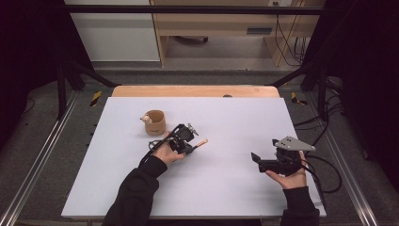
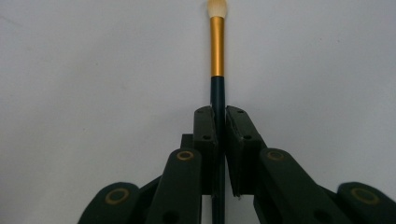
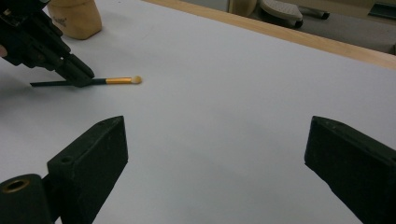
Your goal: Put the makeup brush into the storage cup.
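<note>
Right hand-held gripper (image 1: 257, 161), lower right of high view: jaws wide, nothing between, idle over table (image 1: 226, 188). Left hand-held gripper (image 1: 192, 148), frame centre: pinched tight on dark handle of makeup brush (image 2: 217, 56), brush level just above table. Brush looks light, stiff, thin; likely to pivot, so mid-handle grip best, clear of soft tip. Beyond, upper left: wooden cup (image 1: 155, 122).

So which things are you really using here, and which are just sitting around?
In use:
- brush, clamped by its dark handle
- left gripper, shut on it
- cup, nearest to the brush, probably where it belongs

Sitting around:
- right gripper, jaws open, holding nothing
- desk behind the table
- cables on the floor
</note>
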`<state>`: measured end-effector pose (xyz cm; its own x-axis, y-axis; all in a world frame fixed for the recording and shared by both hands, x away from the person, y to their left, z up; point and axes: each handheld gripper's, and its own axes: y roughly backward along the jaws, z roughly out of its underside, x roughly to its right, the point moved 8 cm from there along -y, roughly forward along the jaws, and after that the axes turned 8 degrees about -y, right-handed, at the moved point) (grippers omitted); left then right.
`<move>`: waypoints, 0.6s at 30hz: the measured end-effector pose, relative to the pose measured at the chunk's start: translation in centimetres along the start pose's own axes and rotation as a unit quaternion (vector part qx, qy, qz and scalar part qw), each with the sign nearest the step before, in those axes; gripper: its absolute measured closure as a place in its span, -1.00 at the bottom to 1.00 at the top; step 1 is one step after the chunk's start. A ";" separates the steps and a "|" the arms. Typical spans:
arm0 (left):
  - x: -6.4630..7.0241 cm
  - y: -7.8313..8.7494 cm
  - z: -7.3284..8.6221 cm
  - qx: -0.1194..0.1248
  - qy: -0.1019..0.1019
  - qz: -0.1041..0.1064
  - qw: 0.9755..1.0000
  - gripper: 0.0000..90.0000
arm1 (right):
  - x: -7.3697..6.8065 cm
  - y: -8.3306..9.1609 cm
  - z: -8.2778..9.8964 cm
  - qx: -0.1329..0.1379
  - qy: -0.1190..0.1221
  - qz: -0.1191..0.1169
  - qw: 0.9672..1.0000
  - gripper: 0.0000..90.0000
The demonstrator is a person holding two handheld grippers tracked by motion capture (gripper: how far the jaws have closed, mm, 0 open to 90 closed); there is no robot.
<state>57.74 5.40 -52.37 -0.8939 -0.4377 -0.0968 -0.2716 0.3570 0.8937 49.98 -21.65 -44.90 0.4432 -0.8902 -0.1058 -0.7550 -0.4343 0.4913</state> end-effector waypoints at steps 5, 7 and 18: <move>0.0 0.0 0.0 -0.001 0.001 0.002 1.000 0.84 | 0.0 0.0 0.0 0.001 0.002 0.000 1.000 -0.86; 0.0 0.0 0.0 -0.002 0.001 0.003 1.000 0.84 | 0.0 0.0 0.0 0.001 0.001 0.000 1.000 -0.86; 0.3 0.5 -0.2 0.007 0.002 0.005 1.000 0.84 | 0.0 -0.1 0.0 0.000 0.000 0.000 1.000 -0.86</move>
<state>57.41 5.24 -51.89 -0.8952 -0.4375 -0.0855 -0.2669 0.3724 0.8889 50.01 -21.64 -44.95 0.4440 -0.8899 -0.1052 -0.7548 -0.4347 0.4912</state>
